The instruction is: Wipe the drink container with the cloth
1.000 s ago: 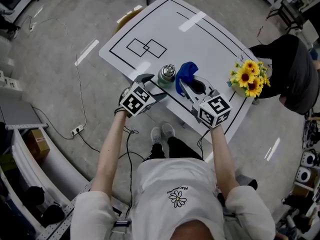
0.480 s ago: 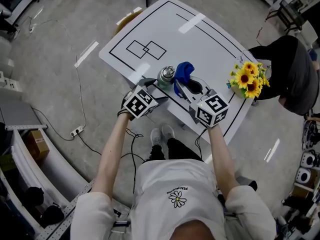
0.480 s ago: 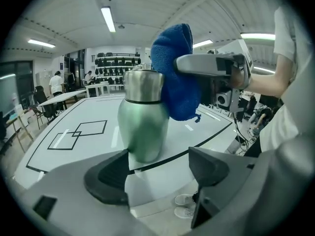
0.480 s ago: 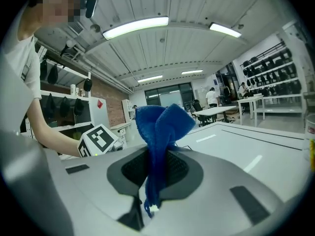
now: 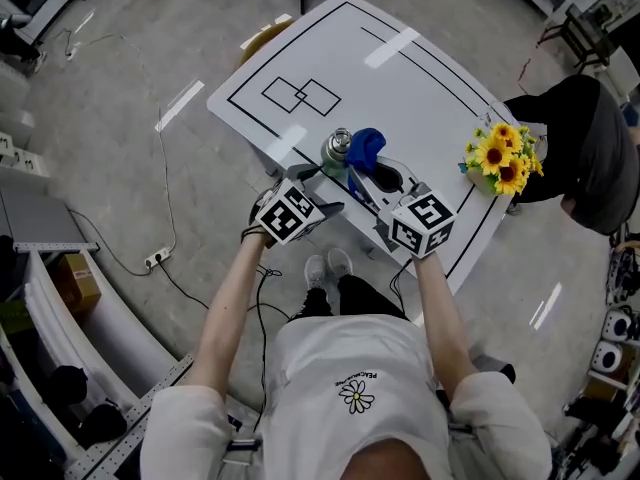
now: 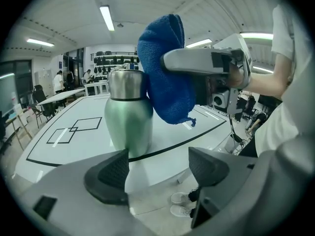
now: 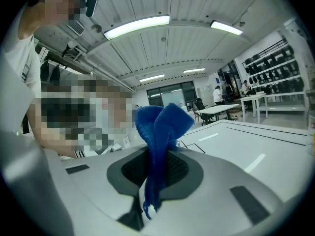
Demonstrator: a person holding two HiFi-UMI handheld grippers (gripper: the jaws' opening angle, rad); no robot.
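Observation:
A green metal drink bottle (image 5: 337, 151) (image 6: 127, 116) stands upright near the front edge of the white table (image 5: 400, 78). The blue cloth (image 5: 366, 147) (image 6: 165, 77) (image 7: 160, 127) is bunched up and pressed against the bottle's right shoulder. My right gripper (image 5: 360, 176) (image 7: 152, 171) is shut on the cloth's lower end, and it also shows in the left gripper view (image 6: 206, 63). My left gripper (image 5: 318, 188) (image 6: 157, 173) is open, just short of the bottle on its near side, with nothing between its jaws.
A pot of sunflowers (image 5: 497, 158) stands at the table's right edge. A person in dark clothing (image 5: 575, 138) is beyond that edge. Black lines and two squares (image 5: 302, 95) mark the tabletop. A cable and a power strip (image 5: 152, 260) lie on the floor at the left.
My right gripper has carried the cloth leftward until it rests against the bottle. The left gripper has stayed open in front of the bottle.

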